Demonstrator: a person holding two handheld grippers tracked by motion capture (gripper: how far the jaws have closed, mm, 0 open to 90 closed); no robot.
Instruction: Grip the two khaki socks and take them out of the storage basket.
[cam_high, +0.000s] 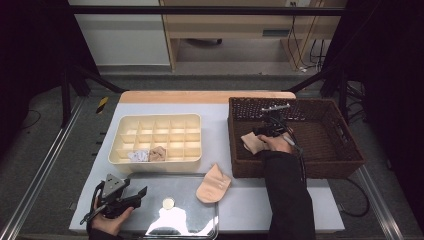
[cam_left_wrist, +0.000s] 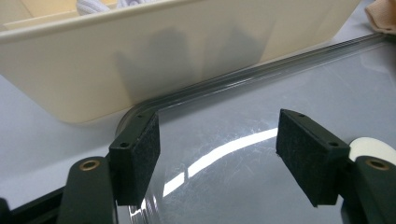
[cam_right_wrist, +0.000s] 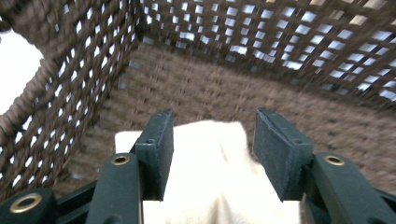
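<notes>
right hand-held gripper (cam_right_wrist: 212, 154) | straddles beige cloth (cam_right_wrist: 210, 177), seemingly unclamped | basket (cam_right_wrist: 70, 93)

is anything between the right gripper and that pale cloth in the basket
Nothing visible. In the right gripper view the right gripper has its jaws open, one either side of the pale cloth, with no other item between them. The wicker basket wall stands off to the sides, not in the path.

Table (cam_high: 220, 125), pale grey top: bearing cream divided tray (cam_high: 156, 159), brown wicker basket (cam_high: 295, 170), clear glossy tray (cam_high: 200, 215), and beige folded cloth (cam_high: 213, 185) lying between them.
</notes>
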